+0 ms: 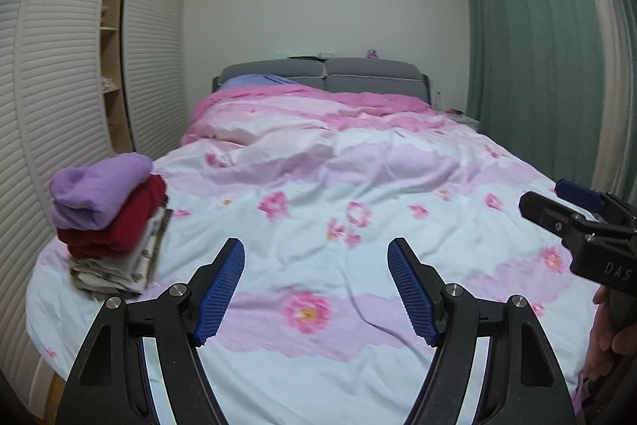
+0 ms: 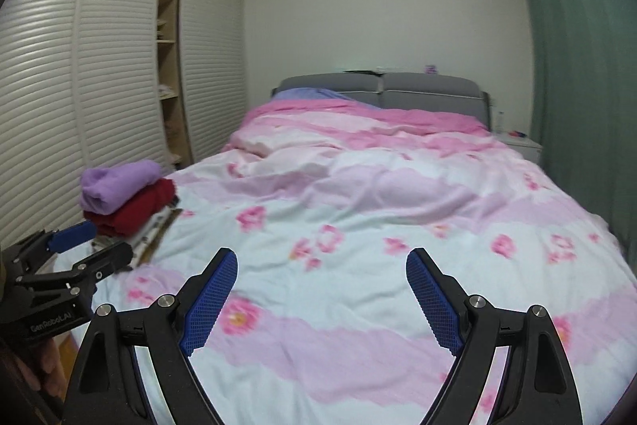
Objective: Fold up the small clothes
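A stack of folded small clothes sits on the bed's left edge: a purple piece (image 1: 99, 188) on top, a red one (image 1: 127, 226) under it, and a white patterned one (image 1: 131, 265) at the bottom. The stack also shows in the right wrist view (image 2: 123, 194). My left gripper (image 1: 316, 249) is open and empty, held above the quilt to the right of the stack. My right gripper (image 2: 321, 257) is open and empty above the quilt's middle. Each gripper shows in the other's view: the right one (image 1: 557, 202) and the left one (image 2: 103, 241).
The bed is covered by a pink and white flowered quilt (image 1: 358, 178), rumpled toward the grey headboard (image 1: 318, 72). A white slatted wardrobe (image 1: 59, 86) with open shelves stands left. Green curtains (image 1: 529, 46) and a white nightstand (image 2: 521, 146) stand right.
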A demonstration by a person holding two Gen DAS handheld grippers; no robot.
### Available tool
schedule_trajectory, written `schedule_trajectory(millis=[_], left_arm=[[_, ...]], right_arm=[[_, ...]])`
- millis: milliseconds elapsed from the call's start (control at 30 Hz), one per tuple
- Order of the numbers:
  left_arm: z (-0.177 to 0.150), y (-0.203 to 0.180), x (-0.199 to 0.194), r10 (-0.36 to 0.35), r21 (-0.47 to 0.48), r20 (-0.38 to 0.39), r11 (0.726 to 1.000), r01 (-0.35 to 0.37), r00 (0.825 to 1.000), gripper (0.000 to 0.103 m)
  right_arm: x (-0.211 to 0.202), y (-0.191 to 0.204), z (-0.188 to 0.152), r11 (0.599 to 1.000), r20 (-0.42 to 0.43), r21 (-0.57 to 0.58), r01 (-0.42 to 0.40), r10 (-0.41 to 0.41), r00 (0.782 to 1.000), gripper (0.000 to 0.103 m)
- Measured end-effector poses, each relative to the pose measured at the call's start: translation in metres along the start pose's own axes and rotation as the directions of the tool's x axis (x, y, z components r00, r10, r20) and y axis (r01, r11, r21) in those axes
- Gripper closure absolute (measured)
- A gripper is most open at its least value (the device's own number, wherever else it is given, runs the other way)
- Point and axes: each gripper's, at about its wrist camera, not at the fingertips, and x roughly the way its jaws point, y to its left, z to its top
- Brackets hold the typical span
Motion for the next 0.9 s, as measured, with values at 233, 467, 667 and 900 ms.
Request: schedule_trajectory(millis=[233,467,667,900], left_arm=[[-0.016,-0.035,-0.015,-0.017,0.028,-0.004,0.999,0.017,1.000,0.023],[-0.028,-0.050,-0.027,-0.004,0.048,0.000,0.999,0.004,1.000,0.018],[-0.038,-0.054,-0.033,0.024,0.044,-0.008,0.999,-0.024,1.000,0.008],[-0.049,-0.052,-0.035,0.052,0.033,-0.022,0.998,-0.051,0.998,0.006]], right_arm=[[-0.033,-0.035,-0.024,0.997,0.001,0.047,0.060,-0.060,0.998,0.015],[-0.057,-0.053,-0.045,0.993,0.003,0.064,0.101,-0.102,0.995,0.015],[-0.068,-0.064,-0.059,0.990,-0.008,0.076,0.121,-0.121,0.993,0.015],[-0.078,-0.066,-0.070,0.986,-0.007,0.061,0.152,-0.152,0.988,0.013]])
